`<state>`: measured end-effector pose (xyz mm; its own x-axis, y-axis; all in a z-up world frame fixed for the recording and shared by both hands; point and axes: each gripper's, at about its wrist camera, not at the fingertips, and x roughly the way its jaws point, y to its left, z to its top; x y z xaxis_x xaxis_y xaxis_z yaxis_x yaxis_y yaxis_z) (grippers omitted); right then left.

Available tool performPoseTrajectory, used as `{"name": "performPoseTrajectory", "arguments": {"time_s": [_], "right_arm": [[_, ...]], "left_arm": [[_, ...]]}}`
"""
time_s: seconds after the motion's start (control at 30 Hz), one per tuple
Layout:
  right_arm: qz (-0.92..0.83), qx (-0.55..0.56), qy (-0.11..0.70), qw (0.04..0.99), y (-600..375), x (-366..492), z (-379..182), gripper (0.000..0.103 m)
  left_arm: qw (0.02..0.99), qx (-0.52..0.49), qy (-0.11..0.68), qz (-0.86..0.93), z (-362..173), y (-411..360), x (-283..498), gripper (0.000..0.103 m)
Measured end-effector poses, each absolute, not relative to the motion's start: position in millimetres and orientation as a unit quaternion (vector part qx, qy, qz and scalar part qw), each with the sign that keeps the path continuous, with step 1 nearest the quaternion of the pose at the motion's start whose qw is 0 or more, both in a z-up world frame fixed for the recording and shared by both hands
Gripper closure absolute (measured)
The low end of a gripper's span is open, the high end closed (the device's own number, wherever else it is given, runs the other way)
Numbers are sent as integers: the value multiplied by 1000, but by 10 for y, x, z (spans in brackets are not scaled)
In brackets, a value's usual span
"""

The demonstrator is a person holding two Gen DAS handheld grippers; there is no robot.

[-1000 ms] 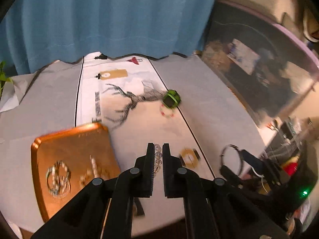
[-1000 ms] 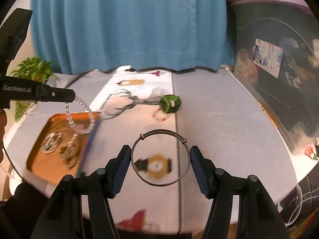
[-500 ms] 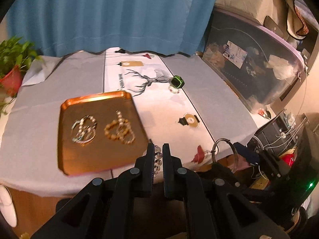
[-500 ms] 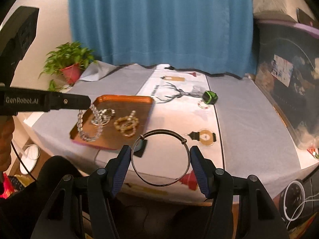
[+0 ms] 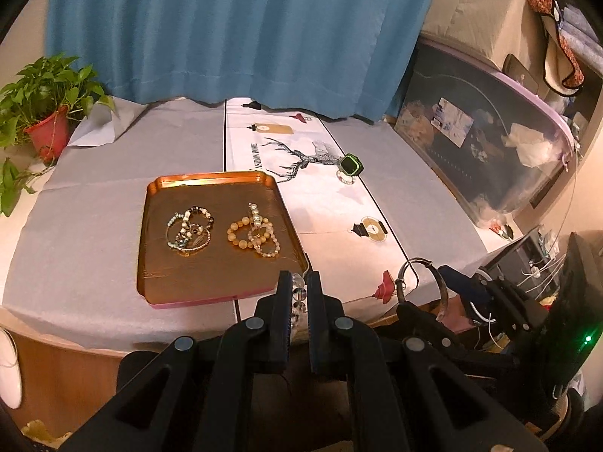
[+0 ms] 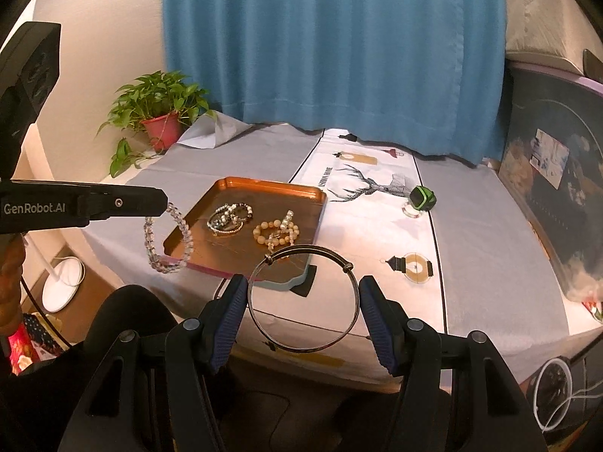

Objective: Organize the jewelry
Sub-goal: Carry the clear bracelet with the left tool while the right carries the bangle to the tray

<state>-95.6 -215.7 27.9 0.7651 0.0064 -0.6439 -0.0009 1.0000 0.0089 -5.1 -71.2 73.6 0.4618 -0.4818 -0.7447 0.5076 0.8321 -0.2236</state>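
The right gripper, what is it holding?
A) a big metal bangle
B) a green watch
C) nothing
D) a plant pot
A: the right gripper has a thin metal bangle between its fingers, while the green watch lies on the table.

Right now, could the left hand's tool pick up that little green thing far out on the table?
Probably not as things stand: the left gripper is already shut on a clear bead bracelet, and the green object lies well beyond the tray.

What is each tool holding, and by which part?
Left tool: clear bead bracelet, pinched at its top beads. Right tool: metal bangle, clamped across its outer sides.
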Motion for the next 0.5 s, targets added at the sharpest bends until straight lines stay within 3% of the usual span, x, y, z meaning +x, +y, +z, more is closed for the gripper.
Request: {"name": "performPoseTrajectory", "arguments": {"time_s": [0.5], "right_arm": [[11, 2, 352, 936, -2149, -785, 214, 42]], "left_arm": [[857, 3, 435, -278, 679, -628, 110, 98]]}}
